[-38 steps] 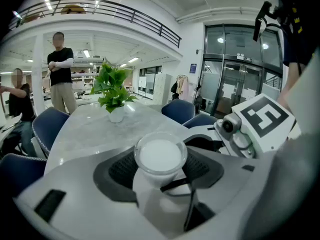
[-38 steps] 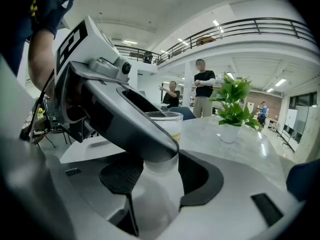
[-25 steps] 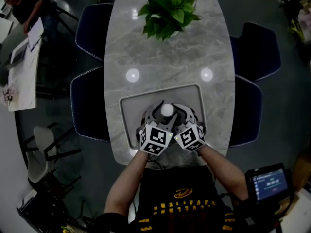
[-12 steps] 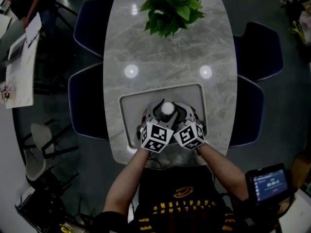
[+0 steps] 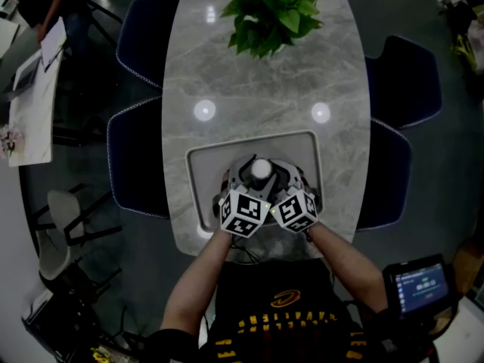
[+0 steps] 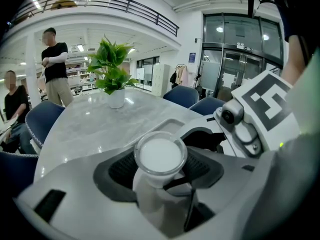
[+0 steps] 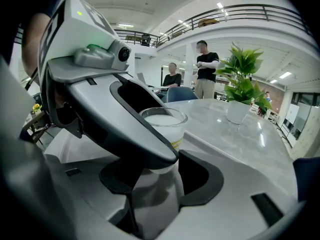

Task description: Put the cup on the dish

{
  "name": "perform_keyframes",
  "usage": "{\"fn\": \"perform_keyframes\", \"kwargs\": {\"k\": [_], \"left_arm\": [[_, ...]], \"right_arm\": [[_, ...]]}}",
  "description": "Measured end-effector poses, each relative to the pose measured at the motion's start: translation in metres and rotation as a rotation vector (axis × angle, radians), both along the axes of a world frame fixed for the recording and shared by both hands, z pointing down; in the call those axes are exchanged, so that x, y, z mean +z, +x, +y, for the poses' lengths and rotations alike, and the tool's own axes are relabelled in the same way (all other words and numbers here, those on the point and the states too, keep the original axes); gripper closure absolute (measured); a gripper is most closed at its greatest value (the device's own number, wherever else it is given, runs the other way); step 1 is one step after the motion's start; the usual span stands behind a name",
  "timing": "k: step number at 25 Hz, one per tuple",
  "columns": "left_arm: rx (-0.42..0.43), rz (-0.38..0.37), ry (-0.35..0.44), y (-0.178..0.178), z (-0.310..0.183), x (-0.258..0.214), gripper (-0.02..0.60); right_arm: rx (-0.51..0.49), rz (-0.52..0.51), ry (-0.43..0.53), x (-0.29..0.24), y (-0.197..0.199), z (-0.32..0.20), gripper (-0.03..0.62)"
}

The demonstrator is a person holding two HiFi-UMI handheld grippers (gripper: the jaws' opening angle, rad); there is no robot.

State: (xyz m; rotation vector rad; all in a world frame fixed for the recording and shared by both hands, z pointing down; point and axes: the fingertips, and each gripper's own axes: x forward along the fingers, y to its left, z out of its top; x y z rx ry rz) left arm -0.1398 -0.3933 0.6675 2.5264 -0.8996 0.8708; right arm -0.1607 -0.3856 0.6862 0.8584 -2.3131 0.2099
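Both grippers at the cup, over the tray on the marble table

The grey marble table (image 5: 257, 89) carries a pale tray (image 5: 198, 165) at my near edge and a green plant (image 5: 274, 13) at the far end, well apart from it. My left gripper (image 6: 159, 165) and my right gripper (image 7: 162, 176) sit side by side over the tray, both pointing down at a slant. The left jaws stand wide apart, one on each side of the cup (image 5: 261, 170). The right jaws are also apart; the cup is just beyond their tips, and one left jaw crosses in front of it. The cup holds something white, and its foot is hidden.
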Motion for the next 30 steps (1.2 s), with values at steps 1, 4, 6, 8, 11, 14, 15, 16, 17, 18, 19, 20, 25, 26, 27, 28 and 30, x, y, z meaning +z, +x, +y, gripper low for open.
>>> {"fn": "perform_keyframes", "kwargs": {"k": [1, 4, 6, 8, 11, 14, 15, 16, 17, 18, 19, 20, 25, 26, 27, 28, 30], "left_arm": [[0.002, 0.0, 0.002, 0.0, 0.0, 0.0, 0.318], [0.012, -0.002, 0.009, 0.002, -0.001, 0.002, 0.318], [0.019, -0.005, 0.015, 0.003, -0.002, 0.003, 0.318], [0.021, -0.01, 0.023, 0.005, -0.003, 0.004, 0.318], [0.021, -0.021, 0.03, 0.006, -0.004, 0.006, 0.318], [0.017, -0.026, 0.034, 0.007, -0.005, 0.007, 0.318], [0.015, -0.027, 0.034, 0.007, -0.005, 0.008, 0.318], [0.012, -0.028, 0.035, 0.007, -0.005, 0.008, 0.318], [0.01, -0.027, 0.037, 0.007, -0.006, 0.008, 0.318], [0.006, -0.024, 0.041, 0.008, -0.006, 0.009, 0.318], [0.0, -0.018, 0.046, 0.008, -0.007, 0.009, 0.318], [-0.008, -0.011, 0.053, 0.007, -0.007, 0.009, 0.317], [-0.058, 0.013, 0.069, 0.001, -0.011, 0.012, 0.278], [-0.06, 0.016, 0.066, 0.0, -0.011, 0.013, 0.278], [-0.06, 0.018, 0.062, 0.0, -0.01, 0.013, 0.278], [-0.059, 0.019, 0.058, 0.0, -0.01, 0.014, 0.278], [-0.061, 0.024, 0.052, -0.001, -0.009, 0.014, 0.278]], "right_arm": [[0.0, 0.0, -0.001, 0.0, 0.0, 0.0, 0.373], [0.0, 0.005, -0.006, 0.003, 0.001, 0.0, 0.373], [0.0, 0.009, -0.009, 0.005, 0.002, -0.001, 0.373], [0.001, 0.014, -0.011, 0.007, 0.004, -0.002, 0.373], [0.006, 0.015, -0.017, 0.009, 0.006, -0.002, 0.373], [0.011, 0.019, -0.018, 0.01, 0.008, -0.003, 0.373], [0.012, 0.019, -0.018, 0.011, 0.008, -0.004, 0.373], [0.014, 0.019, -0.019, 0.011, 0.009, -0.004, 0.373], [0.016, 0.017, -0.02, 0.012, 0.009, -0.004, 0.373], [0.018, 0.012, -0.021, 0.012, 0.009, -0.004, 0.373], [0.02, 0.005, -0.021, 0.012, 0.009, -0.004, 0.373], [0.023, -0.004, -0.021, 0.012, 0.01, -0.004, 0.373], [0.027, -0.023, -0.02, 0.012, 0.012, -0.002, 0.373], [0.027, -0.024, -0.018, 0.012, 0.012, -0.002, 0.373], [0.026, -0.024, -0.018, 0.012, 0.013, -0.001, 0.372], [0.025, -0.023, -0.02, 0.013, 0.013, -0.001, 0.373], [0.023, -0.023, -0.022, 0.014, 0.014, 0.0, 0.372]]}}
